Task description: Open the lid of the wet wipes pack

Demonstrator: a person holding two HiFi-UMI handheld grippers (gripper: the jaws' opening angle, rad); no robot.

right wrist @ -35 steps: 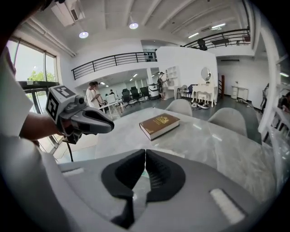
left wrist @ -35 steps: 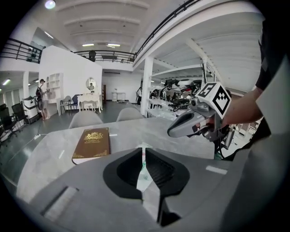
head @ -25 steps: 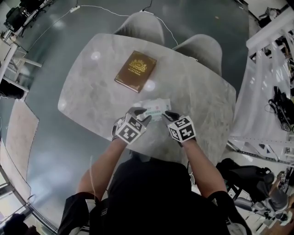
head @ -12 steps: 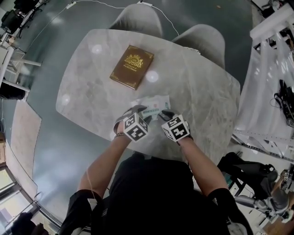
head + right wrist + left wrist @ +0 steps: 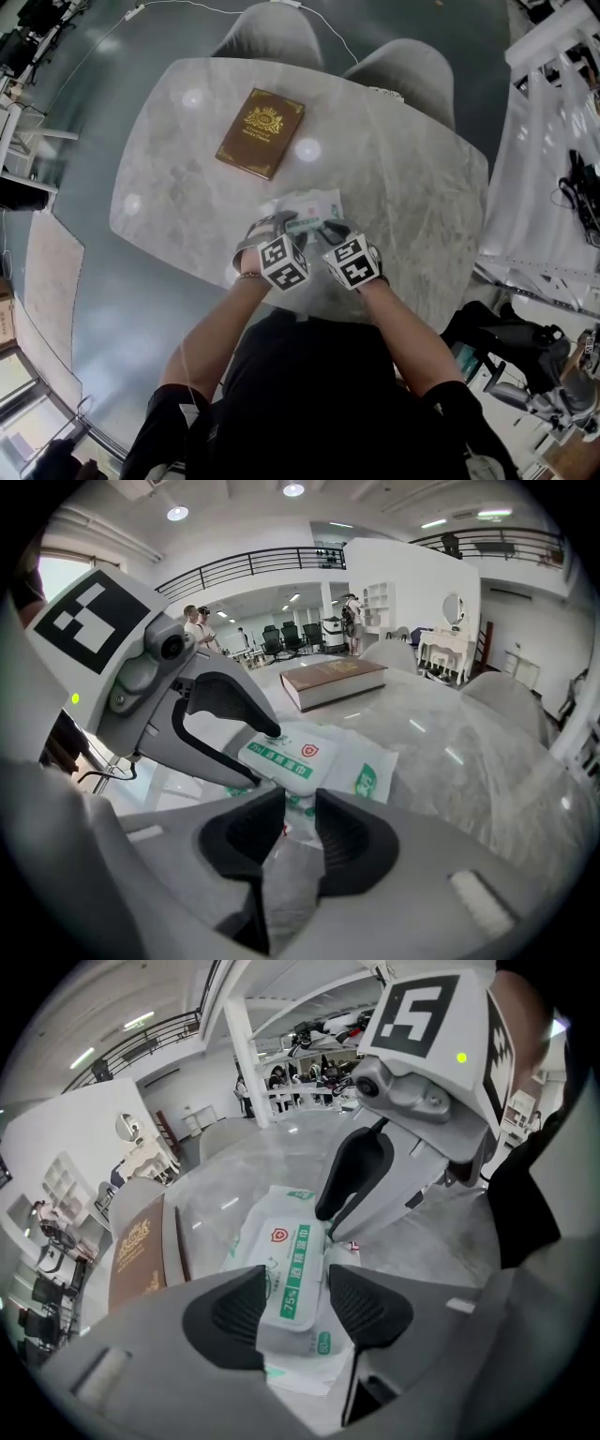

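The wet wipes pack point(image 5: 311, 203) lies on the marble table point(image 5: 403, 187), white with green print and a flat lid point(image 5: 292, 1269) on top. My left gripper point(image 5: 283, 225) reaches down over it. Its jaws have just been opening and stand open astride the lid in the left gripper view point(image 5: 295, 1286). My right gripper point(image 5: 330, 231) is at the pack's near right end. Its jaws have also just been opening and stand a little apart point(image 5: 300, 816), with the pack's crinkled end flap point(image 5: 286, 878) between them. In the right gripper view the left gripper point(image 5: 262, 755) has its tips at the lid's edge.
A brown book point(image 5: 261, 131) with a gold crest lies on the far left part of the table. Two grey chairs point(image 5: 272, 37) point(image 5: 405, 75) stand beyond the far edge. White railings point(image 5: 553, 141) rise to the right, and the table's near edge runs just under my hands.
Both grippers have drawn closer together over the pack, the left one turning so that its marker cube faces differently. The pack stays between them.
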